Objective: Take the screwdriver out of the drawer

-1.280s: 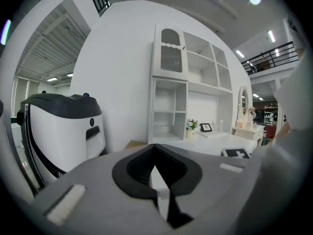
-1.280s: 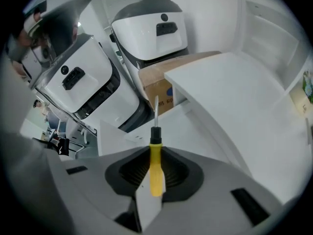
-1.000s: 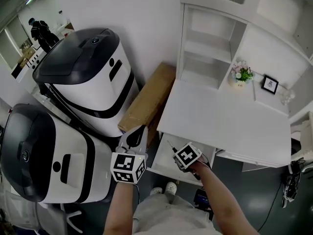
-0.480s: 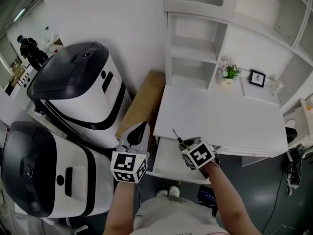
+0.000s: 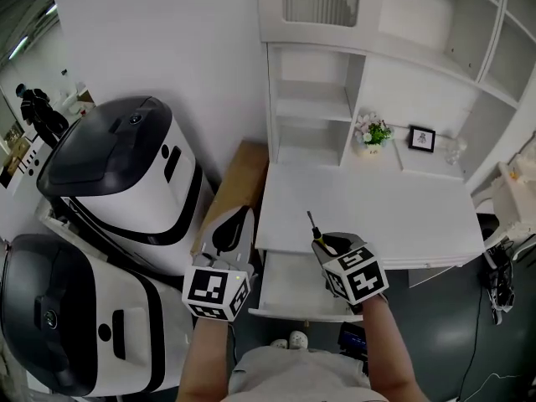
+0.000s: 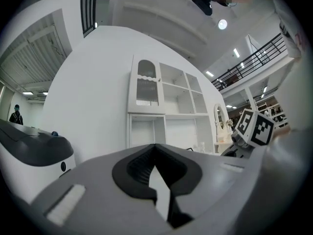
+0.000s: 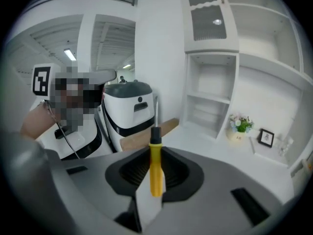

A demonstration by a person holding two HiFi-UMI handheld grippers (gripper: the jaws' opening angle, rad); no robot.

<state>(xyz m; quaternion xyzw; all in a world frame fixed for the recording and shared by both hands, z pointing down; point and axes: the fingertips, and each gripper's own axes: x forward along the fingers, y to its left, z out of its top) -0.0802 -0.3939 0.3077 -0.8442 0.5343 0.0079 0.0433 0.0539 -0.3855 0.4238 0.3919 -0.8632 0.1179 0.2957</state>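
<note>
The screwdriver (image 5: 322, 238), with a yellow handle and a black collar, is clamped in my right gripper (image 5: 328, 244), its metal shaft pointing up and away over the front edge of the white desk (image 5: 385, 212). In the right gripper view the handle (image 7: 156, 173) stands upright between the black pads of the right gripper (image 7: 155, 156). Just below it the white drawer (image 5: 289, 291) stands pulled out. My left gripper (image 5: 235, 221) hovers left of the drawer, level, jaws together and holding nothing. In the left gripper view the left gripper (image 6: 155, 149) points at the shelf unit.
Two large white-and-black machines (image 5: 126, 170) (image 5: 67, 316) stand at the left. A brown board (image 5: 228, 189) leans between them and the desk. Shelves behind the desk hold a small plant (image 5: 371, 132) and a framed picture (image 5: 421, 138). A person (image 5: 38, 111) stands far off.
Both grippers have risen. The right one lifted the screwdriver from inside the drawer to above the desk's front edge and tipped its shaft upward.
</note>
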